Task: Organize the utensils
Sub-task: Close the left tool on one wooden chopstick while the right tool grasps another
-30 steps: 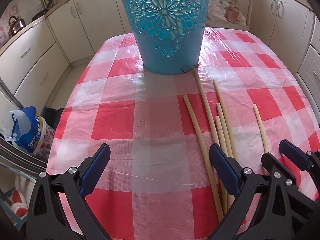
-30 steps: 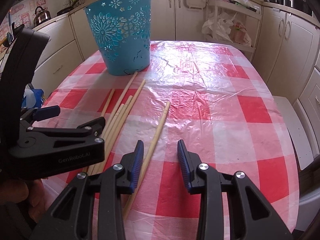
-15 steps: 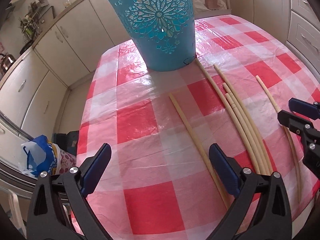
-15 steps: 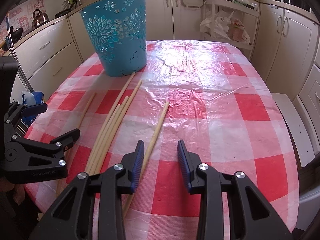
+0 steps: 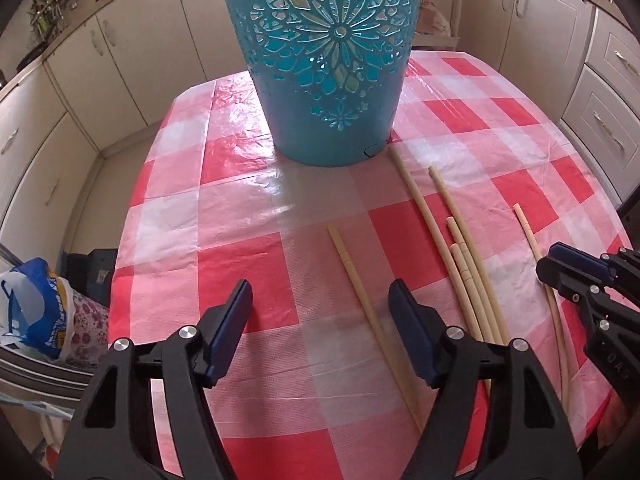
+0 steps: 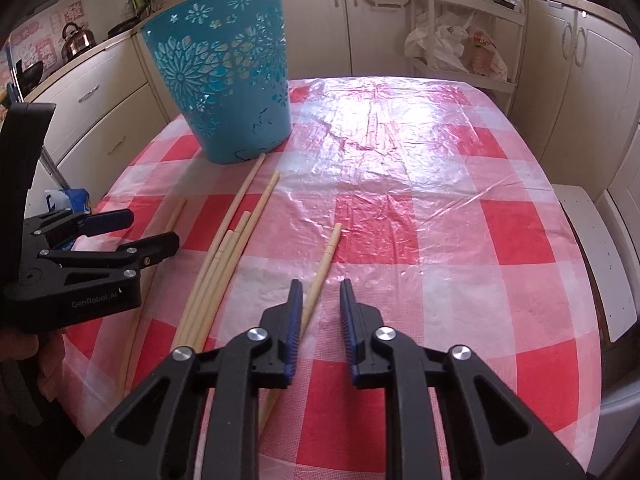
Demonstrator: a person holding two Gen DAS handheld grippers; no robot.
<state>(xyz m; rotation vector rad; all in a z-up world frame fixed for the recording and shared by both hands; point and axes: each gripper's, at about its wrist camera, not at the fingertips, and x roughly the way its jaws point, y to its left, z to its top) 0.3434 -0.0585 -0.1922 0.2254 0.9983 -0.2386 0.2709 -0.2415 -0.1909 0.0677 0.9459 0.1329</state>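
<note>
One teal cut-out basket (image 5: 328,60) stands upright on the checked tablecloth (image 5: 240,264), straight ahead of the left gripper (image 5: 320,300) and well beyond its tips; from the right wrist view it sits ahead and to the left. Its inside is not visible from either view, so what it holds cannot be told.

Six long wooden chopsticks lie flat on the cloth outside it. A lone chopstick (image 5: 360,292) runs between the left gripper's widely parted jaws, close to the right finger, with nothing clamped. A bundle of four chopsticks (image 6: 224,264) lies between the two grippers, the longest reaching to the basket's foot. Another single chopstick (image 6: 320,276) passes between the jaws of the right gripper (image 6: 320,300), which stand partly apart without pinching it; it lies nearer the left finger.

White lettering on the left gripper's body reads "GenRobot.AI" (image 6: 94,303). Red-and-white wall stickers (image 6: 36,46) far left carry characters too blurred to read.
</note>
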